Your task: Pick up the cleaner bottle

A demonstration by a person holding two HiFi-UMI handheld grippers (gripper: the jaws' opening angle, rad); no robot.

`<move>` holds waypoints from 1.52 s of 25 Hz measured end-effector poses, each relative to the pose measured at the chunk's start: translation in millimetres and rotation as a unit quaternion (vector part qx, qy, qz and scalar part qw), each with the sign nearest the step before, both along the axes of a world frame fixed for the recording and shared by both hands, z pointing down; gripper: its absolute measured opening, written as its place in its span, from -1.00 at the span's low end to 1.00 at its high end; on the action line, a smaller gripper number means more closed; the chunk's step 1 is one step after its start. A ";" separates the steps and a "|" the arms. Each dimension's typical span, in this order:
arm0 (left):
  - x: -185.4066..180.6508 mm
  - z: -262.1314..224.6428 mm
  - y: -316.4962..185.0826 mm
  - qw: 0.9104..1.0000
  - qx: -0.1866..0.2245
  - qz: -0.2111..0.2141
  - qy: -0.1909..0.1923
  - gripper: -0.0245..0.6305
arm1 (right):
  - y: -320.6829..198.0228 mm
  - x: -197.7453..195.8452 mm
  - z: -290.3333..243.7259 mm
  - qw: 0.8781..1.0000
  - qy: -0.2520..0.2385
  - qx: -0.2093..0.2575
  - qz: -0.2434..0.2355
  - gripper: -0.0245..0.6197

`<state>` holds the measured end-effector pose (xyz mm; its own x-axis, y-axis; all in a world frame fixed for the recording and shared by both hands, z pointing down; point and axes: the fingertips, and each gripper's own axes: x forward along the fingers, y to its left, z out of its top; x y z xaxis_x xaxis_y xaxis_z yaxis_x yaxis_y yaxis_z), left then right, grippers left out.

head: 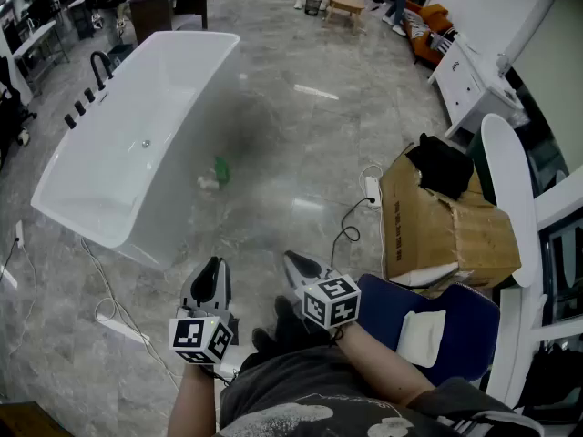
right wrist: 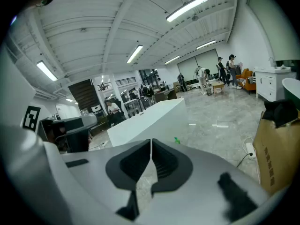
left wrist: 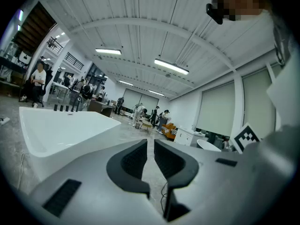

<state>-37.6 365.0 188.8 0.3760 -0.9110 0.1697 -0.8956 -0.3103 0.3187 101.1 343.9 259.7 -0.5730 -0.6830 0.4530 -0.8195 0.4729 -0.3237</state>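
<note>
step in hand: the approach, with no grasp begun. cleaner bottle (head: 221,169), small and green, stands on the floor just beside the outer wall of the bathtub (head: 137,144), well ahead of both tongs. a small pale item (head: 208,182) lies touching or just beside it; i cannot tell what it is.

left tongs (head: 212,276): jaws all but together, only a thin slit, nothing between. right tongs (head: 296,264): jaws closed tip to tip, empty. both are held low and close to the body.

to do it well, i judge: walk or lean in first, as the bottle looks out of reach from here. spread the jaws wide before arriving. come in from the open floor side, not the tub side. take the body rather than the top, jaws level and the bottle centred. lift straight up so it does not scrape the tub wall.

around: cardboard box (head: 437,226) at right with a dark cloth (head: 444,167) on it, power strip (head: 371,188) and black cable (head: 346,230) on the floor, a white cord (head: 109,308) near the tub's near corner. the direct line looks free; the cable is a trip risk to the right.
</note>
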 end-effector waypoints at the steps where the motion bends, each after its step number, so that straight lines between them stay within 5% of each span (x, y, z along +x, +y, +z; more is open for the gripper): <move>1: 0.6 0.1 1.4 1.000 0.000 0.001 0.000 -0.75 | 1.6 -0.3 -0.1 1.000 0.002 0.001 -0.003 -0.83; 23: -20.3 2.7 6.0 1.000 0.003 -0.030 -0.002 -0.77 | -6.1 5.1 2.5 0.999 -0.034 -0.005 0.004 -0.83; 38: 18.6 21.6 -146.3 0.998 -0.030 -0.045 -0.008 -0.77 | -166.6 45.0 38.1 0.997 -0.063 -0.047 0.009 -0.83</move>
